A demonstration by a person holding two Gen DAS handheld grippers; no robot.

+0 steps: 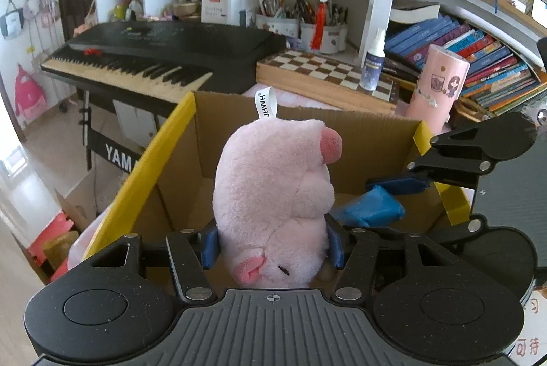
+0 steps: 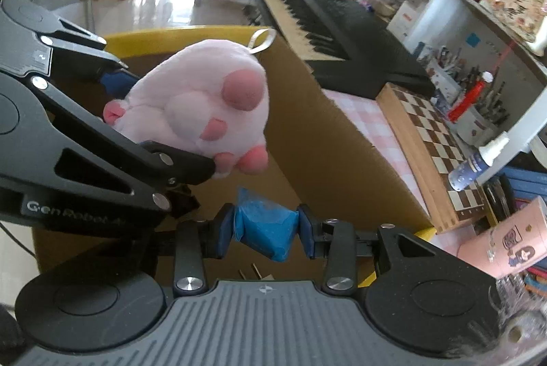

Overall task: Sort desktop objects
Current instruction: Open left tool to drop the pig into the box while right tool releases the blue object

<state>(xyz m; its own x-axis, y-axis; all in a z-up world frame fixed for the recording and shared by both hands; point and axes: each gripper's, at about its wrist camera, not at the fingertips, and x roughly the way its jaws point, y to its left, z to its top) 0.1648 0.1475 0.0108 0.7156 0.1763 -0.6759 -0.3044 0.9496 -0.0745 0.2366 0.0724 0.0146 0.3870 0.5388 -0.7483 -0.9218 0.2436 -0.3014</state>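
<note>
1. A pink plush pig (image 1: pixel 273 195) was clamped by the left gripper (image 1: pixel 271 244) above the cardboard box (image 1: pixel 369 154).
2. A blue packet (image 2: pixel 265 227) was pinched by the right gripper (image 2: pixel 265 231) over the same box.

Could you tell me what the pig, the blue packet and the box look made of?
Pig: soft plush, with fuzzy pink pile and a fabric loop. Blue packet: thin glossy plastic wrap, seemingly, since it creases and shines. Box: matte brown corrugated cardboard, yellow tape along its rim.

Bright daylight, blown-out glare on floor (image 2: pixel 164 3); strong fisheye bending at edges; sharp centre.
</note>
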